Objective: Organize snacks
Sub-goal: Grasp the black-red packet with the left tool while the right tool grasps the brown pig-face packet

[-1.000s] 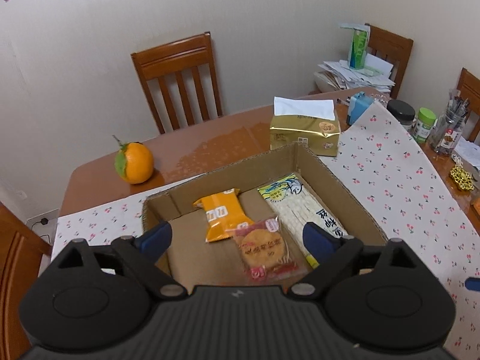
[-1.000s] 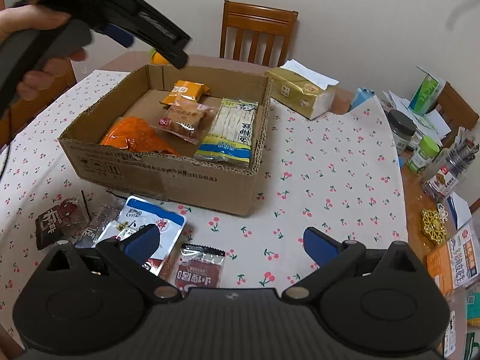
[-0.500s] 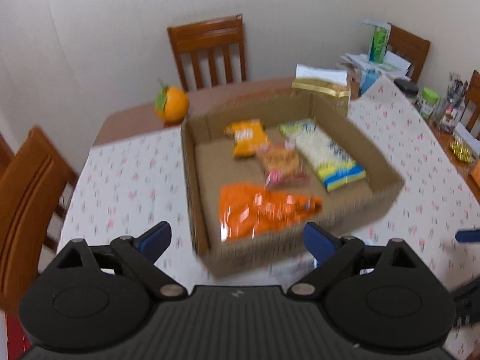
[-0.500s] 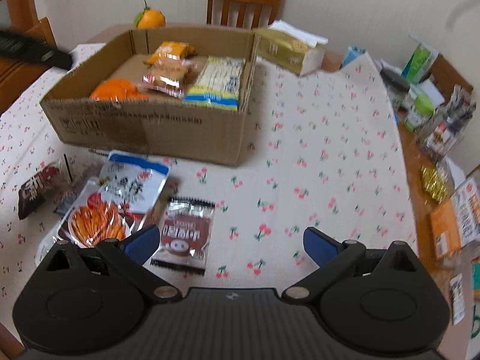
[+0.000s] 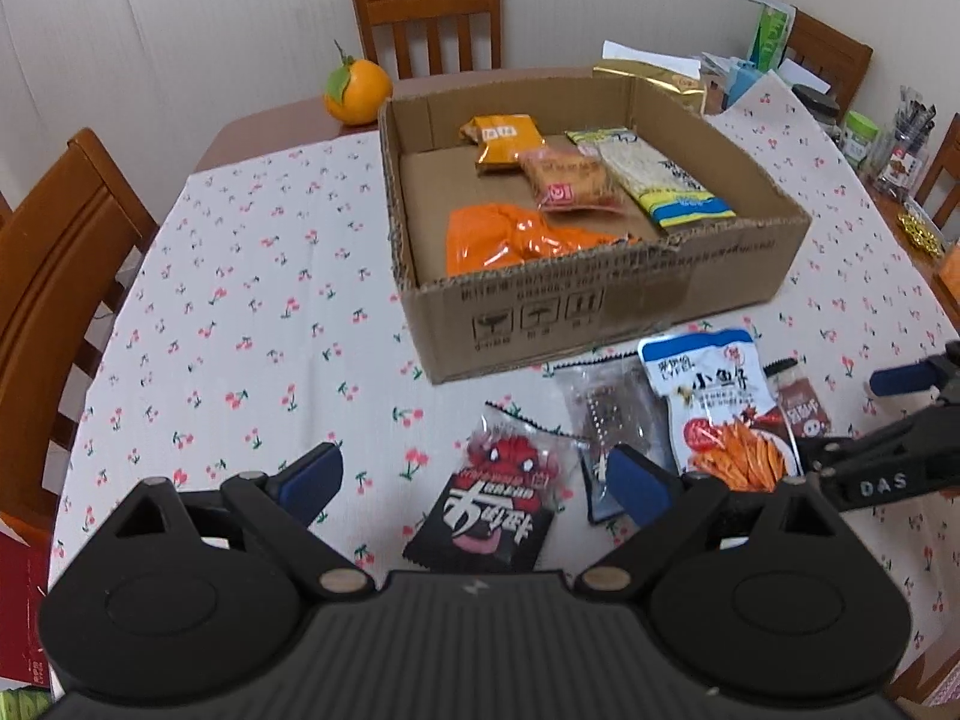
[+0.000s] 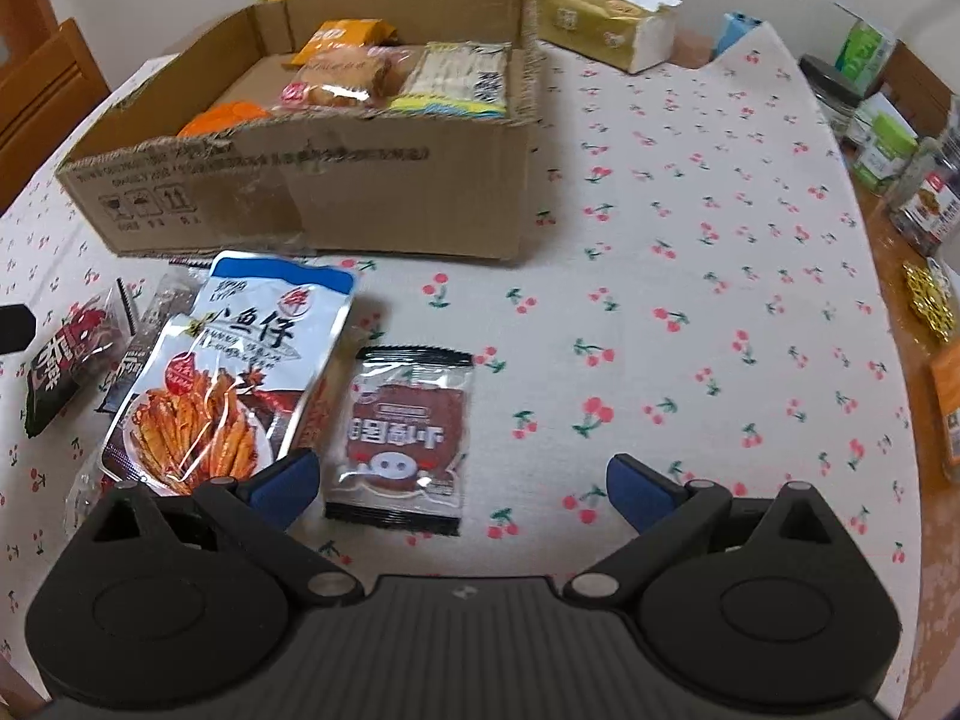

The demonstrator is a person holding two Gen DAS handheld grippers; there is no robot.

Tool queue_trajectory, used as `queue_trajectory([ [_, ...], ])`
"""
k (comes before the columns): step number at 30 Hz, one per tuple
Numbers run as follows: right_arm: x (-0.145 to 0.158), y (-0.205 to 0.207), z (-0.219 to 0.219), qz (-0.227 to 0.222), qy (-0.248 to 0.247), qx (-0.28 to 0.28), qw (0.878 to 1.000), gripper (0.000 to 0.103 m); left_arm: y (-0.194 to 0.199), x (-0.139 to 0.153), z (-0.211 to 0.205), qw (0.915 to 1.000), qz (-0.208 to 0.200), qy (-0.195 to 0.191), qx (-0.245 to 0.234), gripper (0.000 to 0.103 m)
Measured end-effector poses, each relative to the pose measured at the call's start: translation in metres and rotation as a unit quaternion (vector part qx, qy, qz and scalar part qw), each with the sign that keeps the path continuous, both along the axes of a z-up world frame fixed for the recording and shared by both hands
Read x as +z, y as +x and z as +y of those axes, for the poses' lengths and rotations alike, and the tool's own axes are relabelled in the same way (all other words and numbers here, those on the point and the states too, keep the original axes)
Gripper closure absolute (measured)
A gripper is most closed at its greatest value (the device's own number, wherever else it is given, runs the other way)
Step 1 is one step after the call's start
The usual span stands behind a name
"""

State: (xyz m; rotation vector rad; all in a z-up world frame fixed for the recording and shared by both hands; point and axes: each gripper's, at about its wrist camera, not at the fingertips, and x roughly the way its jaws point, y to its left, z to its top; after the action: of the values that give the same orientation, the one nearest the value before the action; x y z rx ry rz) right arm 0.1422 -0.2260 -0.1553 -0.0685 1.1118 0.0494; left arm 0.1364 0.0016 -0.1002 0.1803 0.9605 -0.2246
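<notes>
A cardboard box (image 5: 600, 300) (image 6: 372, 192) on the cherry-print cloth holds several snack packs, among them an orange bag (image 5: 516, 237) and a yellow-blue pack (image 5: 660, 177). In front of it lie loose snacks: a black-red pack (image 5: 498, 510) (image 6: 66, 354), a clear dark pack (image 5: 606, 414), a blue-white fish pack (image 5: 714, 402) (image 6: 234, 372) and a brown pack (image 6: 405, 432) (image 5: 801, 408). My left gripper (image 5: 474, 483) is open and empty above the black-red pack. My right gripper (image 6: 462, 483) is open and empty over the brown pack; it also shows in the left wrist view (image 5: 894, 426).
An orange (image 5: 357, 90) and a gold tissue pack (image 6: 606, 27) sit behind the box. Jars and papers (image 6: 876, 120) crowd the right table edge. Wooden chairs (image 5: 54, 276) stand at the left and the far side.
My left gripper has pulled back from over the box to the loose snacks in front. My right gripper has dropped lower and closer to the brown pack.
</notes>
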Motion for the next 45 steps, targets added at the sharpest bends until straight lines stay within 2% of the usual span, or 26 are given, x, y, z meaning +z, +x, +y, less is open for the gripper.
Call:
queue_trajectory([
  [3,-0.004,0.003,0.005,0.003,-0.023,0.001,1.000,0.000,-0.002,-0.003,0.002,0.9999,0.005,-0.004,-0.010,0.008],
  [8,-0.006,0.004,-0.007,0.004,-0.007,-0.018,1.000,0.000,-0.003,-0.011,0.003,0.9988,0.021,0.000,-0.044,0.008],
  [15,-0.008,0.004,-0.014,0.005,0.003,-0.019,1.000,0.000,0.003,-0.035,0.007,0.9940,0.043,0.034,-0.095,0.008],
  [22,-0.007,0.004,-0.014,-0.001,0.003,-0.024,1.000,0.000,0.022,-0.053,0.010,0.9932,0.058,0.043,-0.091,0.007],
  [28,-0.007,0.000,-0.014,-0.010,0.003,-0.025,1.000,0.000,0.037,-0.055,0.020,0.9962,0.063,0.018,-0.057,0.007],
  [34,-0.007,0.004,-0.011,-0.013,0.002,-0.014,1.000,0.000,0.034,-0.055,0.019,0.9968,0.062,0.009,-0.049,0.007],
  [39,-0.006,0.008,-0.001,-0.023,-0.004,0.013,1.000,0.003,0.033,-0.053,0.019,0.9969,0.066,-0.009,-0.042,0.018],
  [41,-0.004,0.007,0.000,-0.026,0.005,0.021,0.999,0.013,0.031,-0.051,0.016,0.9967,0.063,-0.010,-0.050,0.024],
  [45,-0.001,0.005,0.004,-0.034,0.007,0.035,0.999,0.023,0.031,-0.049,0.011,0.9966,0.060,-0.012,-0.055,0.032],
])
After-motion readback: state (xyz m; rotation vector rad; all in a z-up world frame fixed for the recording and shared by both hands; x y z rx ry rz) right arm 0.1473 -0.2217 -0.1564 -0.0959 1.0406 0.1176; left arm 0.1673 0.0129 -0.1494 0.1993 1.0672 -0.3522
